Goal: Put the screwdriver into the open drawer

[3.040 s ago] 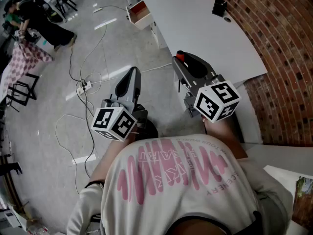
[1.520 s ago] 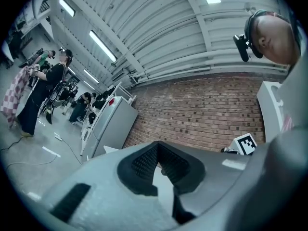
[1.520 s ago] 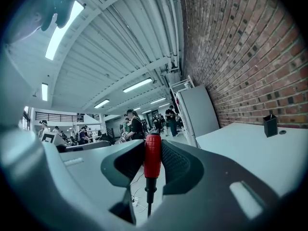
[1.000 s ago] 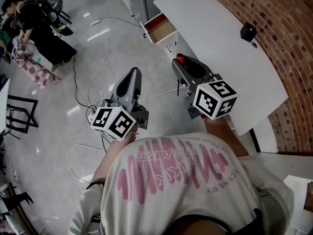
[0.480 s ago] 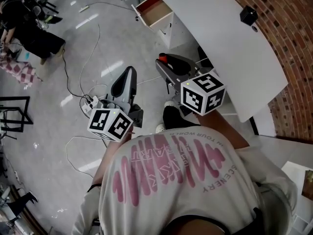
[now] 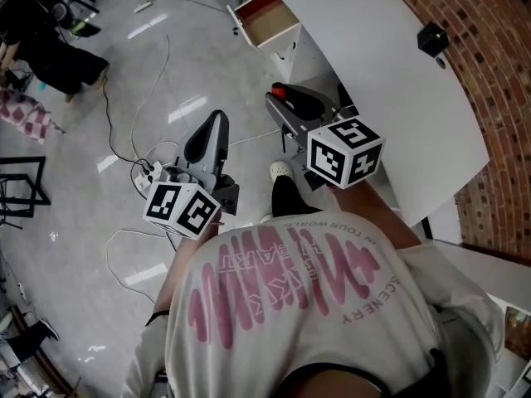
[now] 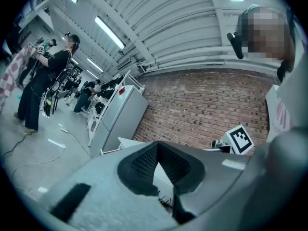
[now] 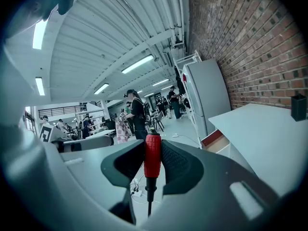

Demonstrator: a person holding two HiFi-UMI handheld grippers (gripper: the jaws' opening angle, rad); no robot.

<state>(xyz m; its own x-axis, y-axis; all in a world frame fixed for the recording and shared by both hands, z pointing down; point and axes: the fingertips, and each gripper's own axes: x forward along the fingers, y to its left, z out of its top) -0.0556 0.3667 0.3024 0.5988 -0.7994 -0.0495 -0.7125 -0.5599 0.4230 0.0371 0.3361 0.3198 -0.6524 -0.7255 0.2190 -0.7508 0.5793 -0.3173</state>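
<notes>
as you look down in the head view, your right gripper (image 6: 284,99) carries the red-handled screwdriver (image 6: 282,92) at its tips, beside the white tabletop (image 6: 390,73). the open drawer w/ pale wood floor and red inner wall (image 6: 264,19) sits well ahead. your left gripper (image 6: 217,121) hangs over the grey floor (image 6: 99,222).

left gripper view: jaws meet at the tips, nothing between.

right gripper view: jaws clamped on the handle's sides, dark shaft pointing back at the cam, drawer ahead-right.

risk: it's a narrow pinch, so a swing or a knock vs the drawer front could pivot the tool & drop it. let go early & it prob lands short, on the floor.
</notes>
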